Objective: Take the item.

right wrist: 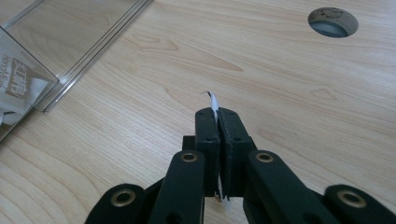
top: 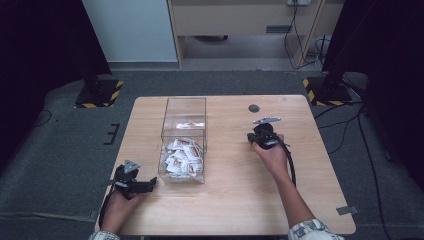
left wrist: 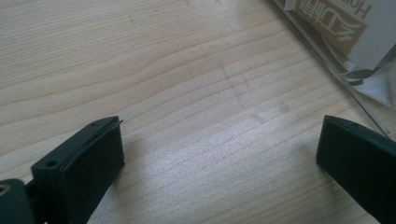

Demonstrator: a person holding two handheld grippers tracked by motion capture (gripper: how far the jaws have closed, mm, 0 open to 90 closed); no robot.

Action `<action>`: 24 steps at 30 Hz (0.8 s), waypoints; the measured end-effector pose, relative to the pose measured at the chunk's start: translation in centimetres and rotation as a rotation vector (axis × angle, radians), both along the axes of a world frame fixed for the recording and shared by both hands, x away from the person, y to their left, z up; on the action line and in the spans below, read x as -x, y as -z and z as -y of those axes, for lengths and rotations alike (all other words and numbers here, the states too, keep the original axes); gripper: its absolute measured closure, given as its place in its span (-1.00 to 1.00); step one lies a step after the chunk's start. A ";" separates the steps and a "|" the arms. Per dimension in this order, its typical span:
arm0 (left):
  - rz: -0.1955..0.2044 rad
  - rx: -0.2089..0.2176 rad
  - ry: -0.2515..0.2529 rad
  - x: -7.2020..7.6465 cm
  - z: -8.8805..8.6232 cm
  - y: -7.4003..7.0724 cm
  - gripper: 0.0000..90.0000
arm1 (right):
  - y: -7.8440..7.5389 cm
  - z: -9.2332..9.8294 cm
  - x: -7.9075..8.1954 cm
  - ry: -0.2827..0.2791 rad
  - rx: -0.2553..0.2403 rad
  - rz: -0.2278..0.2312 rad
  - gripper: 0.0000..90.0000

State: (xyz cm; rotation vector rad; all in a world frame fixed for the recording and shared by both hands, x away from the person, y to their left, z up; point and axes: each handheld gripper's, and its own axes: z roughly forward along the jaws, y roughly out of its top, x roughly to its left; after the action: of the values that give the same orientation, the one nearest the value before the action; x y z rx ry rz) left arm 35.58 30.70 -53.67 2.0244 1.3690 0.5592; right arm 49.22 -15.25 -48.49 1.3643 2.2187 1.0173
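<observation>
Trouble could come from the thin white paper scrap (right wrist: 214, 101) pinched in the right claw (right wrist: 217, 116): the jaws are pressed together on it, and just a sliver peeks past the tips at the middle of the right gripper view, so the hold looks slight and a quick swing might let it slip or tear. In the high view that claw (top: 263, 136) sits right of centre over the pale wooden table (top: 235, 200), well apart from the clear plastic box (top: 184, 137) standing left of centre.

The left claw (left wrist: 219, 144) is spread wide and holds nothing, low over bare wood; in the high view it (top: 134, 184) lies at the lower left, just beside the box's near corner. A careless sweep from there could knock the box wall and shift it.

Only the right gripper view reveals the scrap; from above it is too small to tell. The left gripper view brings the box wall and a white-and-tan printed sachet (left wrist: 327, 21) close, at its upper right. The high view alone shows the heap of small sachets (top: 182, 157) in the box's near half, its far half empty, and the round dark hole (top: 254, 108) in the table.
</observation>
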 end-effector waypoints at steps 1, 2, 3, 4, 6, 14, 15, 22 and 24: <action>0.000 0.000 0.000 0.0 0.0 0.0 -1.00 | 0.1 -0.3 0.0 -0.001 0.011 -0.001 0.93; 0.000 0.000 0.000 0.0 0.0 0.0 -1.00 | 0.1 -0.3 0.0 -0.001 0.011 -0.001 0.93; 0.000 0.000 0.000 0.0 0.0 0.0 -1.00 | 0.2 -0.4 0.0 -0.002 0.014 0.000 0.91; 0.000 0.000 0.000 0.0 0.0 0.0 -1.00 | 0.3 -0.7 0.0 0.001 0.010 -0.002 0.89; 0.000 0.000 -0.001 0.0 0.0 0.0 -1.00 | 0.4 -1.1 0.0 -0.005 0.014 -0.005 0.86; 0.000 0.000 -0.001 0.0 0.0 0.0 -1.00 | -0.1 -1.7 0.5 -0.014 0.003 0.004 0.59; 0.000 0.000 -0.001 0.0 0.0 0.0 -1.00 | -0.1 -1.7 0.5 -0.014 0.003 0.004 0.59; 0.000 0.000 0.000 0.0 0.0 0.0 -1.00 | -1.1 -2.0 1.3 -0.020 -0.020 0.018 0.17; 0.000 0.000 -0.001 0.0 0.0 0.0 -1.00 | -1.5 -1.9 1.5 -0.010 -0.033 0.023 -0.07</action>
State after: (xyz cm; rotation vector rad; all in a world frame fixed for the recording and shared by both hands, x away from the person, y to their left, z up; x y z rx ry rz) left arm 35.57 30.70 -53.67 2.0239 1.3699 0.5596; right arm 47.71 -13.32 -46.95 1.3503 2.2036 1.0718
